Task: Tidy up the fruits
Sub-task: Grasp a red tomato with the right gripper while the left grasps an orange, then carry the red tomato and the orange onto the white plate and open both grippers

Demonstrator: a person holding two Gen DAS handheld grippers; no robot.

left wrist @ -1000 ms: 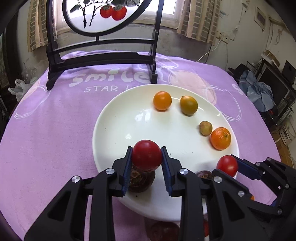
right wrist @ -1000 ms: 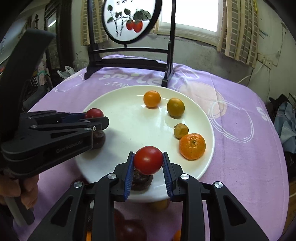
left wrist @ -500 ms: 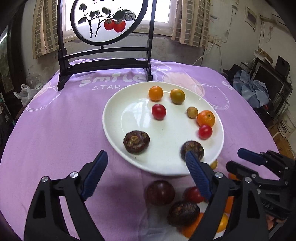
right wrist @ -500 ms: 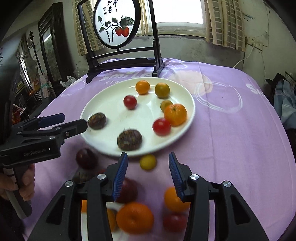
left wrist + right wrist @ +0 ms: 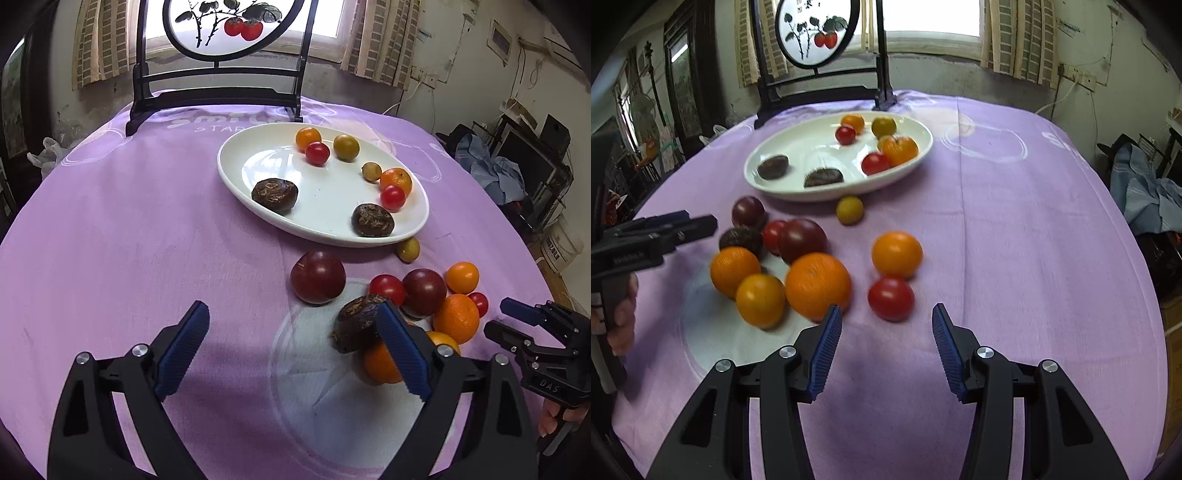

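- Both red tomatoes [image 5: 317,153] [image 5: 392,196], gripped a second ago, are now left on the plate [image 5: 332,229].
- The left tongs [image 5: 291,347] and right tongs [image 5: 886,345] have just been opened; nothing is held.
- More fruit is still to be fetched from the worktop [image 5: 1015,240].

The tabletop [image 5: 1015,229] is round and covered by a purple cloth [image 5: 129,229] printed with white rings and lettering. At its far edge stands a dark wooden stand [image 5: 218,92] holding a round painted panel. Nearer lies a white plate [image 5: 798,144], bearing fruit. Directly on the cloth, just beside the plate's near rim, sits 1 small yellow-green fruit [image 5: 850,209]. Closer still lies a loose cluster: 2 dark plums [image 5: 802,239], 1 rough brown fruit [image 5: 740,238], several oranges [image 5: 817,285] and 3 red tomatoes [image 5: 891,298], most touching one another, a few slightly apart.
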